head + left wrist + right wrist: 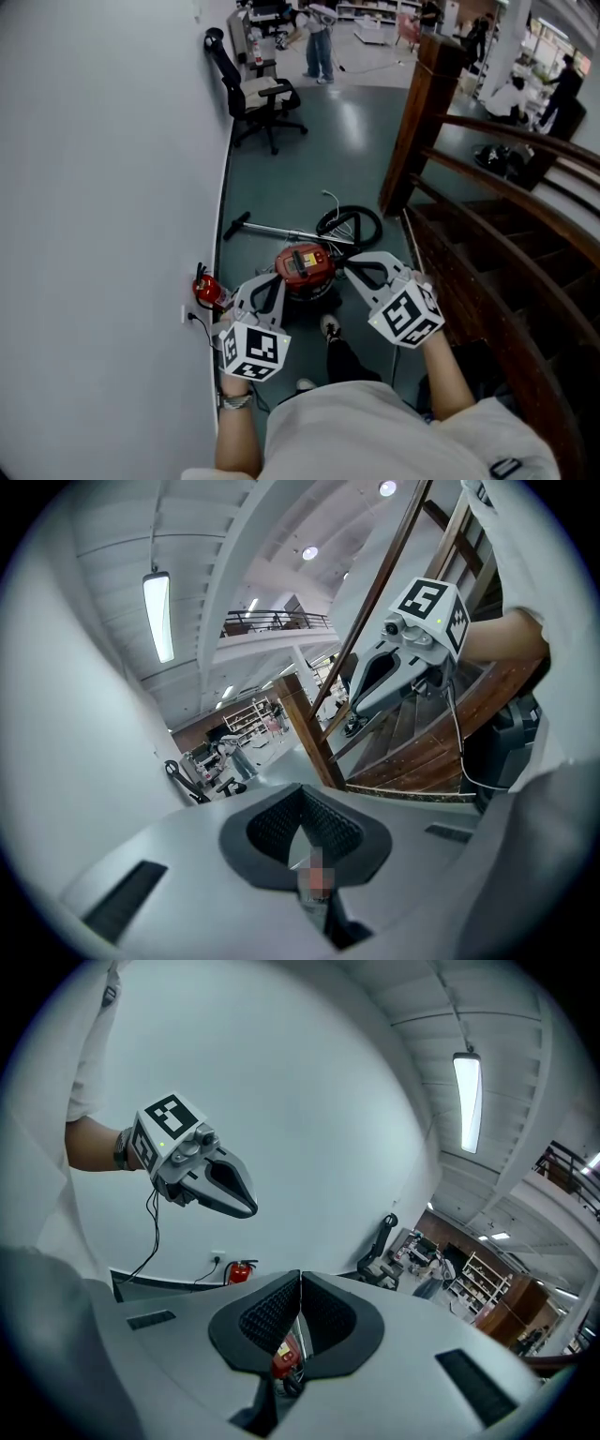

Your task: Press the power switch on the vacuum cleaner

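The red vacuum cleaner (305, 266) stands on the floor below me, its black hose (349, 225) coiled behind it and its wand (272, 231) lying to the left. My left gripper (269, 284) hangs above the vacuum's left side, jaws shut with nothing between them. To the right of the vacuum, my right gripper (364, 269) is also shut and empty. In the right gripper view a bit of the red vacuum (284, 1361) shows under the closed jaws of the right gripper (300, 1279). Only floor appears past the left gripper (302, 794) in the left gripper view.
A white wall runs along the left with a red fire extinguisher (206, 289) and a socket (187, 314) at its foot. A dark wooden stair rail (487, 187) rises on the right. A black office chair (258, 94) stands farther back, with people beyond it.
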Action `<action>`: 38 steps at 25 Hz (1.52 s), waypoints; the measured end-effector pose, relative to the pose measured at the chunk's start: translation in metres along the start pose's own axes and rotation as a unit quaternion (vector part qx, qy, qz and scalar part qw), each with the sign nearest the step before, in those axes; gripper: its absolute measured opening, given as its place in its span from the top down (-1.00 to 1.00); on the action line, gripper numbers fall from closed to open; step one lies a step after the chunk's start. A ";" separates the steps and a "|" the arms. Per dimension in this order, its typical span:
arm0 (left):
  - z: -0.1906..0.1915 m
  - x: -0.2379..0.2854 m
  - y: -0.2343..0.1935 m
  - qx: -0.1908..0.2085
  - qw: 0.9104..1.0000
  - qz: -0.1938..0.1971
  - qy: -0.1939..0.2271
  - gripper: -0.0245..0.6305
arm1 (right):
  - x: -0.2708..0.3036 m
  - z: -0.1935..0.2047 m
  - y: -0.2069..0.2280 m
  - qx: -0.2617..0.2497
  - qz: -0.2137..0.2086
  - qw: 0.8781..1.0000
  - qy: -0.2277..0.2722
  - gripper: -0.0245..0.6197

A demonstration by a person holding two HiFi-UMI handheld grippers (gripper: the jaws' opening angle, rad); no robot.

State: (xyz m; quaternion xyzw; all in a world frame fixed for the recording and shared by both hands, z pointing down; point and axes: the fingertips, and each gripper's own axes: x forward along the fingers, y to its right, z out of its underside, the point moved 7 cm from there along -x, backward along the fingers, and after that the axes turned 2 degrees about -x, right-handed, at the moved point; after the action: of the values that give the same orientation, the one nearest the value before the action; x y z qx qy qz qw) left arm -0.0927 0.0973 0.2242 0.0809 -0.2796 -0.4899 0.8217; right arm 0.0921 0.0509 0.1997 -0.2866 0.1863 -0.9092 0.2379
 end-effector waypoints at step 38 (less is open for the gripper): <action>-0.024 -0.059 -0.001 0.019 0.999 -0.026 0.036 0.92 | -0.052 -0.035 -0.016 -0.027 0.046 0.998 0.017 0.84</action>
State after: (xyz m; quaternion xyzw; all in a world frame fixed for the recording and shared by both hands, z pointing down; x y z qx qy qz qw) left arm -0.1014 0.1435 0.1815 0.1213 -0.2568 -0.5026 0.8165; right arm 0.1029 0.0996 0.1578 -0.2680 0.2277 -0.8967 0.2686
